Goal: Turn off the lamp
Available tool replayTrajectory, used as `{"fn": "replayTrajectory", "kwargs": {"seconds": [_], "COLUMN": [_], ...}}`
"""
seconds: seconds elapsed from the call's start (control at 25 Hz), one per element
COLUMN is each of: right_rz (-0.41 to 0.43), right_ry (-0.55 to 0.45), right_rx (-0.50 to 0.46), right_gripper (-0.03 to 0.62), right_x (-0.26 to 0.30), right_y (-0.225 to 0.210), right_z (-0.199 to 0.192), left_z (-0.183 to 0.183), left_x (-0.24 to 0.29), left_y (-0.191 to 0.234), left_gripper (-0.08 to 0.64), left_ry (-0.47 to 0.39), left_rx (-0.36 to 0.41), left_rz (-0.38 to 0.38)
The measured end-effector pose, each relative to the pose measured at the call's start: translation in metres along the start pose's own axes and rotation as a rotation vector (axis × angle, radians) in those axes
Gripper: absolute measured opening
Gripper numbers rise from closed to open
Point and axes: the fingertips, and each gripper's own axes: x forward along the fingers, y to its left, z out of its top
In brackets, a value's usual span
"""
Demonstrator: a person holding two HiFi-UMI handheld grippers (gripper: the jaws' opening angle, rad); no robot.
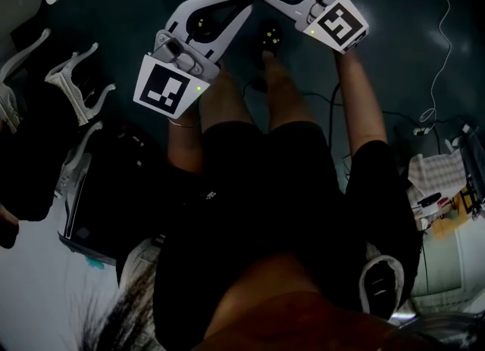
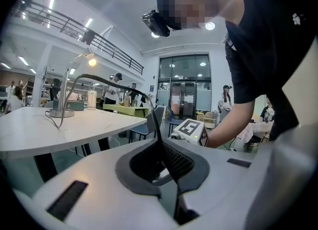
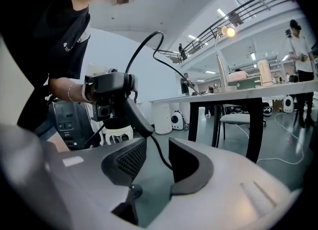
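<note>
Lamp (image 2: 68, 89) is not off yet: its bulb (image 2: 92, 62) glows in both gripper views.

Left gripper (image 2: 162, 147): jaws drawn in close, pads pinching a thin black cable (image 2: 156, 121). Right gripper (image 3: 157, 147): jaws spread wide, pads pressing on nothing. A cable of the same sort drops through the gap and, as far as I can tell, touches neither pad.

Head view: both claws are held low over the dark floor (image 1: 394, 8) in front of the person's legs. Their tips are turned toward each other and nearly meet.

From the left jaws the cable arcs up and away toward the white table (image 2: 74, 137). Judgement: probably the lamp's cord, though its far end is too small to follow. No switch can be made out on it or on the lamp.

Lamp stands on that table, back from its near edge toward the far side. It is well apart from both claws, which sit below tabletop level.

Progress: nothing of the task is done, as far as visible. Left to do: find the switch (on cord or base, unknown), bring a claw to it, press, and check that the bulb goes dark.
</note>
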Motion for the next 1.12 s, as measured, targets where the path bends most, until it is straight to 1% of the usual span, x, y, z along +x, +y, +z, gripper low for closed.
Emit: {"fn": "replayTrajectory", "kwargs": {"seconds": [0.08,0.16,0.2,0.24,0.36,0.48,0.64,0.84,0.96,1.12], "right_rz": [0.000,0.012,0.019,0.027,0.041,0.049,0.057,0.077,0.083,0.105], "right_ry": [-0.017,-0.028,-0.035,-0.039,-0.035,-0.015,0.007,0.016,0.017,0.009], "right_rx": [-0.001,-0.007,-0.008,-0.010,-0.024,-0.009,0.018,0.051,0.085,0.137], "right_gripper": [0.112,0.099,0.069,0.060,0.035,0.015,0.011,0.008,0.006,0.006], "right_x": [0.001,0.003,0.004,0.004,0.008,0.009,0.007,0.002,-0.001,-0.006], "right_y": [-0.002,0.001,0.003,0.006,0.016,0.023,0.026,0.035,0.041,0.049], "right_z": [0.002,0.003,0.004,0.005,0.005,0.000,-0.006,-0.012,-0.017,-0.022], "left_z": [0.000,0.001,0.002,0.002,0.005,0.004,0.001,0.005,0.003,0.002], "left_x": [0.001,-0.001,-0.003,-0.005,-0.013,-0.016,-0.013,-0.008,-0.005,-0.005], "left_y": [-0.005,-0.008,-0.008,-0.008,-0.004,-0.002,-0.002,0.000,-0.001,-0.004], "left_gripper": [0.023,0.023,0.023,0.023,0.023,0.023,0.023,0.025,0.035,0.063], "left_ry": [0.007,-0.001,-0.005,-0.010,-0.038,-0.044,-0.063,-0.150,-0.158,-0.179], "left_rx": [0.004,0.000,-0.001,-0.003,-0.013,-0.005,-0.010,-0.063,-0.067,-0.098], "left_rz": [-0.004,0.008,0.019,0.031,0.070,0.084,0.084,0.078,0.062,0.052]}}
